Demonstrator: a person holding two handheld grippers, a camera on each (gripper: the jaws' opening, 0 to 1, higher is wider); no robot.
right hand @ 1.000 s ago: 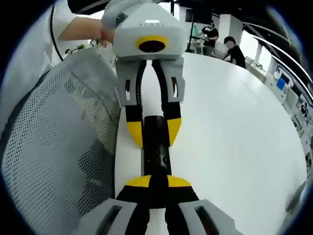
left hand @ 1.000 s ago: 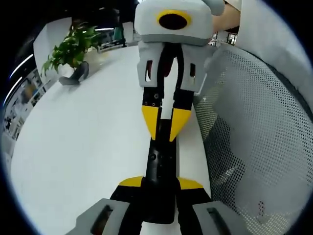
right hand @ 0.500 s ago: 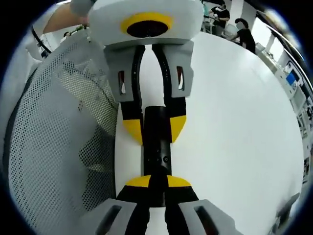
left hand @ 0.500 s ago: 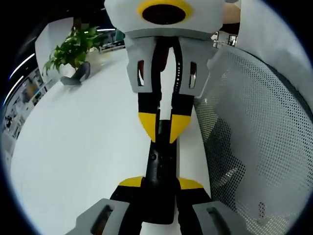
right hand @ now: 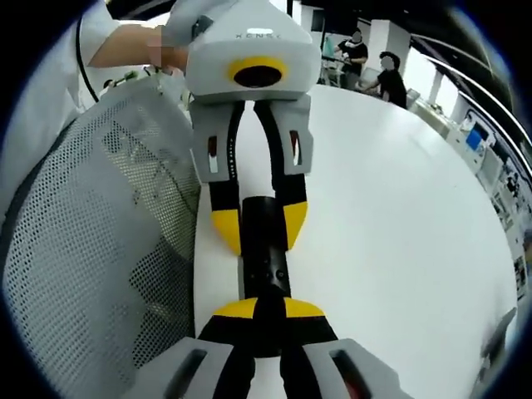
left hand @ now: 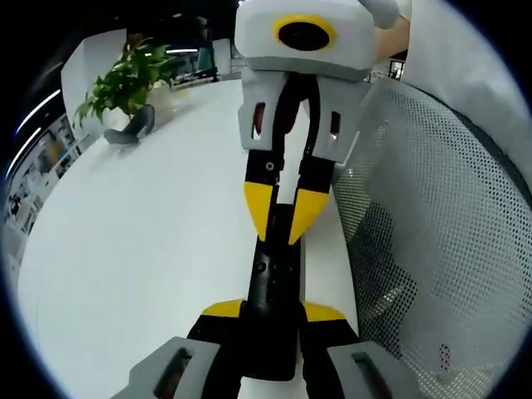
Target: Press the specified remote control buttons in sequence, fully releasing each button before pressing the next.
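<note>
On the white desk, my left gripper clamps the black remote control. My right gripper has its yellow fingers nearly closed, tips on the remote.

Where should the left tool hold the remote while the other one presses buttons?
Clamp the remote across its two long narrow edges near one end, coming in lengthwise, as the left tool does. It is a slim bar lying flat on the table, so its button face stays open to the right tool.
</note>
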